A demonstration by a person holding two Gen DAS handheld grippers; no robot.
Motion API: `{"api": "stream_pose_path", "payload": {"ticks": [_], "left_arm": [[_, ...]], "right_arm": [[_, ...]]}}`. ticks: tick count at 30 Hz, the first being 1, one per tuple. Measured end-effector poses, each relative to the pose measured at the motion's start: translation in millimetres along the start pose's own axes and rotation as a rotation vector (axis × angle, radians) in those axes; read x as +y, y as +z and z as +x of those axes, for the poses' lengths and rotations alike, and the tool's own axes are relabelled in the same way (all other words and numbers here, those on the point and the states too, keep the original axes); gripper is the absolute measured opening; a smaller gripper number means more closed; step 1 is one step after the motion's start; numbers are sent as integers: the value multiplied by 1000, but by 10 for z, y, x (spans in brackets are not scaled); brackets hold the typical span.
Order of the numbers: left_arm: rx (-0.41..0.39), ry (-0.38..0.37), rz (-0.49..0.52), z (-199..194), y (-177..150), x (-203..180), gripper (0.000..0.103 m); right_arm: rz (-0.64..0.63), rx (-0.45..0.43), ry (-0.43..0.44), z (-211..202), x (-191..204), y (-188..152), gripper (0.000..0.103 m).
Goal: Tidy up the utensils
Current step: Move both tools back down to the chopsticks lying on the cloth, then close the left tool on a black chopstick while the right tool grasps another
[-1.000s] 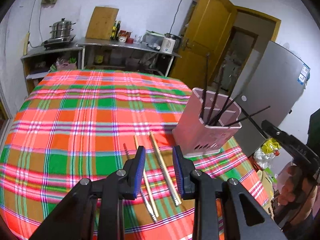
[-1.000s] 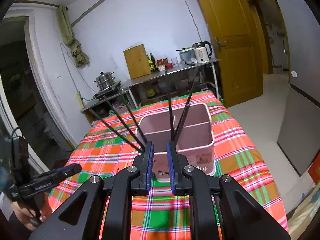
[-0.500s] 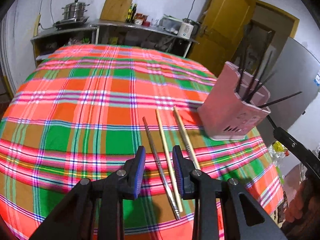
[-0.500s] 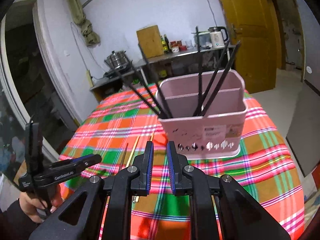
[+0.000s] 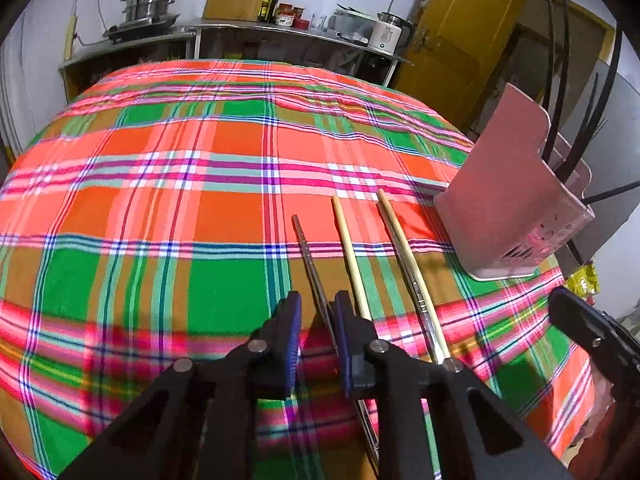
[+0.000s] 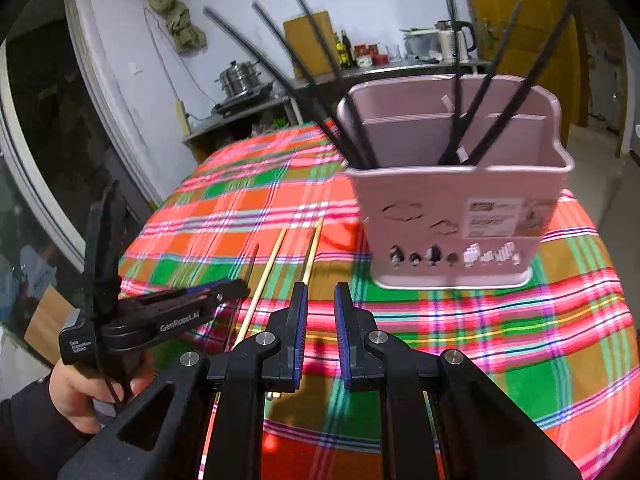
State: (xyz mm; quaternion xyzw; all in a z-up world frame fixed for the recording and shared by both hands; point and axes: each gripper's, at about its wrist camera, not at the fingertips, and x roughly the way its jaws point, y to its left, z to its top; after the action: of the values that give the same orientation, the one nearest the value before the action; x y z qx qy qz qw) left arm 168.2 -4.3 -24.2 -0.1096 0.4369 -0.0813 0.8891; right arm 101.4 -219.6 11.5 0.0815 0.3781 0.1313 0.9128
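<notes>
Three chopsticks lie side by side on the plaid cloth: a thin metal chopstick point(image 5: 310, 256) and two pale wooden chopsticks point(image 5: 350, 248) point(image 5: 404, 248). My left gripper point(image 5: 318, 308) hangs low over the metal one. Its jaws are closing with the stick running between them, close to the right pad, and a gap still shows. To the right stands a pink utensil holder point(image 5: 508, 200) with several black chopsticks point(image 5: 560, 80) in it. My right gripper point(image 6: 320, 304) hovers in front of the holder point(image 6: 460, 216), jaws slightly apart and empty. The right wrist view shows the left gripper point(image 6: 236, 288) at the metal chopstick point(image 6: 252, 264).
The plaid tablecloth point(image 5: 160, 220) covers the whole table, whose edge drops off at right beyond the holder. Behind it, a steel counter point(image 5: 240, 30) carries a pot, bottles and a kettle, and a yellow door point(image 5: 460, 40) stands beside it. A hand point(image 6: 80, 392) holds the left gripper.
Both grippers have come down toward the table. The left one now sits over the metal chopstick with narrower jaws. The right one is lower and closer to the pink holder.
</notes>
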Motion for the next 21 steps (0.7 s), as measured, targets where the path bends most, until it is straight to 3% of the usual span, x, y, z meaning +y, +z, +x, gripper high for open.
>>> {"api": "stream_pose_path", "payload": {"ticks": [1, 8, 21], "left_arm": [[-2, 9, 8, 6, 1, -5, 10], [-8, 32, 19, -18, 13, 110, 7], [-30, 42, -83, -90, 19, 514, 6]], "right_arm": [[-5, 11, 4, 63, 19, -2, 14], [-35, 66, 22, 422, 137, 26, 14], [-62, 145, 19, 962, 224, 143, 14]]}}
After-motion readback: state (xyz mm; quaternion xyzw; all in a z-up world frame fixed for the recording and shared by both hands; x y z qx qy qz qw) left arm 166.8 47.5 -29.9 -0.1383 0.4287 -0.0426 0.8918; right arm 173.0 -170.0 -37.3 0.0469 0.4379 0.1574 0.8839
